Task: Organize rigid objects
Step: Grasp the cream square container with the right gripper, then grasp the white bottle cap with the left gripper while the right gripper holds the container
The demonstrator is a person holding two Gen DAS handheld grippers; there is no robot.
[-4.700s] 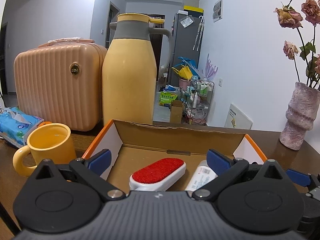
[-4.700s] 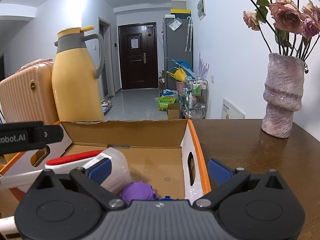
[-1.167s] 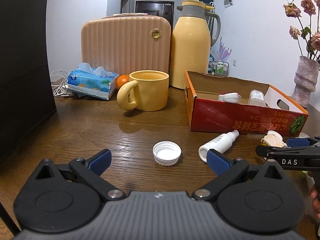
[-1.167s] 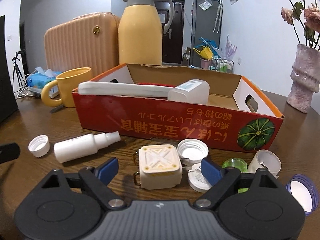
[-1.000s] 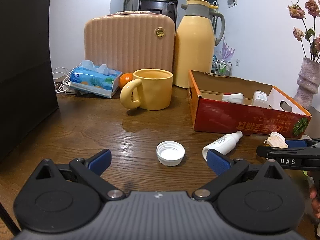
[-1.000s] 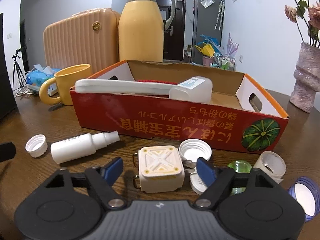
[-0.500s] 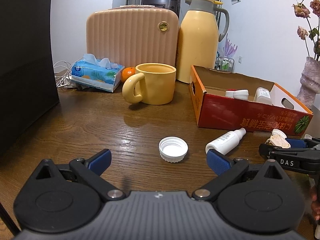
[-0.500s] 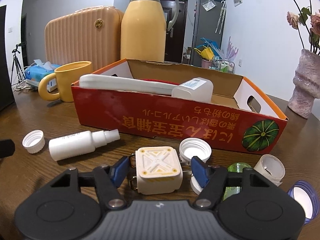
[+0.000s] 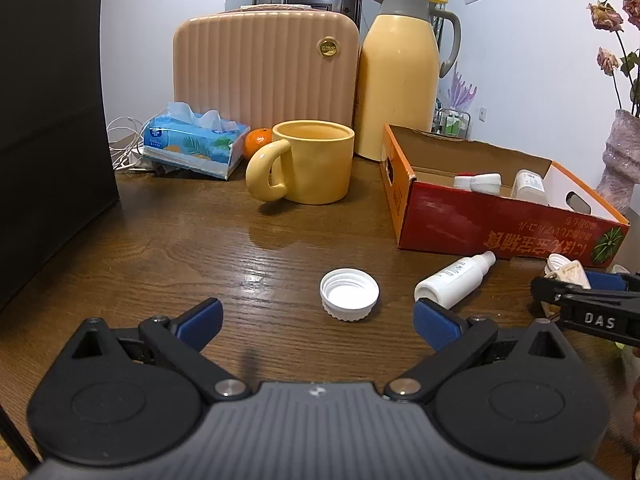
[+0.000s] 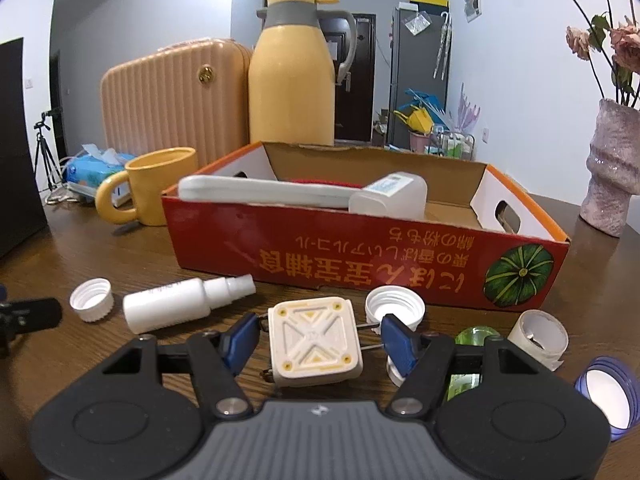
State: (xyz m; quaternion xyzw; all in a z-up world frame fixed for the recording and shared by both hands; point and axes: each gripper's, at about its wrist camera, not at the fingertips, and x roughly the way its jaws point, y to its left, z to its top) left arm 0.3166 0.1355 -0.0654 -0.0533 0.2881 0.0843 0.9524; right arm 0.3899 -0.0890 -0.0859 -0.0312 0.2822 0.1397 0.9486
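Note:
A cream square container (image 10: 314, 342) with wire clasps on its sides lies on the wooden table in front of the red cardboard box (image 10: 360, 256). My right gripper (image 10: 320, 340) is shut on it, blue pads pressed against the clasps. A white spray bottle (image 10: 180, 308) and a white cap (image 10: 91, 299) lie to its left. My left gripper (image 9: 318, 320) is open over the table, with the white cap (image 9: 349, 294) just beyond its fingers and the spray bottle (image 9: 454, 280) by its right finger. The box (image 9: 480, 220) holds a lint brush and a clear bottle.
Loose lids lie right of the container: a white one (image 10: 394, 306), a green one (image 10: 476, 336), a cut white cup (image 10: 538, 336), a purple lid (image 10: 608, 390). Behind stand a yellow mug (image 9: 312, 166), thermos (image 9: 400, 80), suitcase (image 9: 256, 72), tissue pack (image 9: 192, 144) and vase (image 10: 612, 176).
Both grippers have drawn back from over the box to the table in front of it. Over the last second the right jaws have closed in onto the cream container. The left gripper stays open.

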